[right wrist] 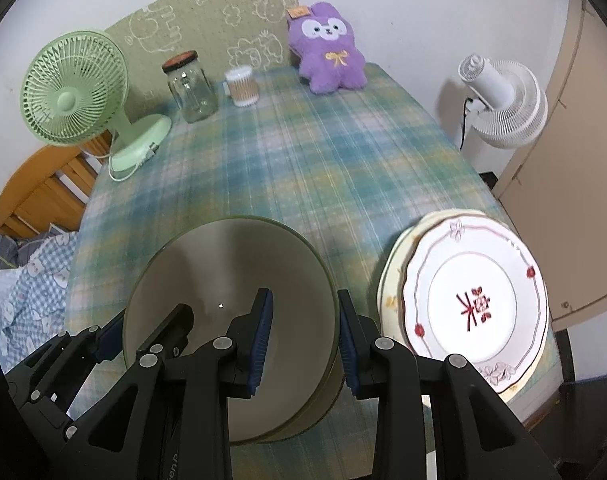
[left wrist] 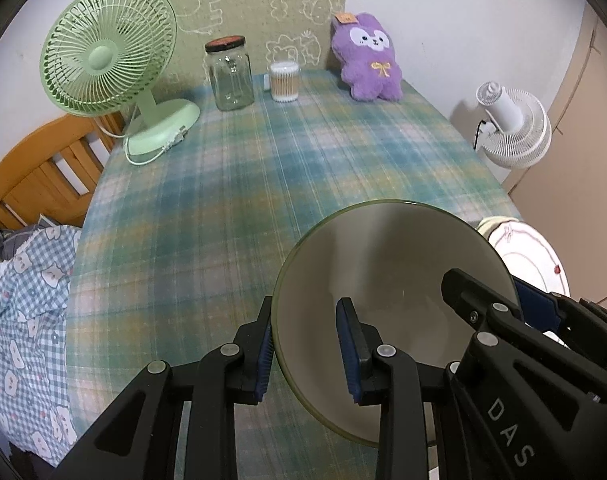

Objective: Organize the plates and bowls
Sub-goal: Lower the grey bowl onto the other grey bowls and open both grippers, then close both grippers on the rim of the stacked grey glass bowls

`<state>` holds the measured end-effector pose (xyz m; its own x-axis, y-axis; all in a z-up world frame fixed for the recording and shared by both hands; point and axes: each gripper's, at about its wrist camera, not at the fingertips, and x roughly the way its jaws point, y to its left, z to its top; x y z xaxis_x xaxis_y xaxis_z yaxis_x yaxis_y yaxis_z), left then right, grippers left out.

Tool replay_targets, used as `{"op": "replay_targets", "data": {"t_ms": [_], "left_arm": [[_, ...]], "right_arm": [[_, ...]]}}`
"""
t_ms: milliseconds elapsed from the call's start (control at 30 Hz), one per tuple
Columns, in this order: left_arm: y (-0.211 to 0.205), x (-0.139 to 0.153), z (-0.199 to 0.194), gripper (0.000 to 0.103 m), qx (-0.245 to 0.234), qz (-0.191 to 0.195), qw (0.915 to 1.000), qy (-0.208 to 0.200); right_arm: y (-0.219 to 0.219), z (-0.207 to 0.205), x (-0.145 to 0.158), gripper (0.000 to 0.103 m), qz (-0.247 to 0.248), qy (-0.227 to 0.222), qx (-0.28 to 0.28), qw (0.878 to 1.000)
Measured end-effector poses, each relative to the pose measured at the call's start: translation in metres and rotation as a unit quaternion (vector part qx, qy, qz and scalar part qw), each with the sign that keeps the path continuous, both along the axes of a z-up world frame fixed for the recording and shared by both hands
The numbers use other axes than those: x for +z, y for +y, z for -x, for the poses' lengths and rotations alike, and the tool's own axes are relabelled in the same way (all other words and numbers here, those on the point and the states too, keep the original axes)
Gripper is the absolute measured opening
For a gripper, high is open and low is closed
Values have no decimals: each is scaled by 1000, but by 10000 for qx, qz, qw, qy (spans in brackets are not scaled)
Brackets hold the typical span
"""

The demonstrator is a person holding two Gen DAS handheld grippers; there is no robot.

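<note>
Over the plaid-clothed desk (left wrist: 263, 184) we hold one olive-rimmed bowl (left wrist: 387, 280) between us: our left claw (left wrist: 305, 350) clamps its left rim, our right claw (right wrist: 305, 338) its right rim. The bowl is empty. We judge this the carrying step; next comes setting it down near the stacked plates (right wrist: 475, 300), clear of their edge. Farther back, the glass jar (left wrist: 229, 76) looks empty.

"DAS" on right gripper (left wrist: 507, 424) arm; red character on white plate (right wrist: 473, 306).
</note>
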<state>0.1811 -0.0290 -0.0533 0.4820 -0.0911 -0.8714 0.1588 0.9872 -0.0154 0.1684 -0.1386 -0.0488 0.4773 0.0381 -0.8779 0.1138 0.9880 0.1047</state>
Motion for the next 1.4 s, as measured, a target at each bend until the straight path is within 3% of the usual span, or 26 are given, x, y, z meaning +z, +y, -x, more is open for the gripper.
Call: {"op": "replay_targets", "data": {"t_ms": [400,800,1000,1067,1133,1200,1400], "left_arm": [[-3,-18,12,28,-65,-7,9995,319],[-2,-24,11,28,-107,6,9995,297],[1,-26,11,43,-100,231,9990,359],[-2,-24,12,58,-142,231,9990,359],[-3,-23,11,66,-159,176,9992,324],[-3,-22,10,73,-127,169,9993,314],[1,-27,4,77,-27,168,9991,396]], "right_arm": [[-1,11,-20,35,72,281,4,9996],[-1,13,-24,35,178,265,-35,9995],[-1,13,-23,35,220,269,82,9994],[-6,14,-23,36,89,293,48,9995],[-13,13,-24,42,-38,347,-18,9994],[-17,13,-24,68,-124,346,-60,9993],[-24,11,-28,70,-282,331,-87,9990]]}}
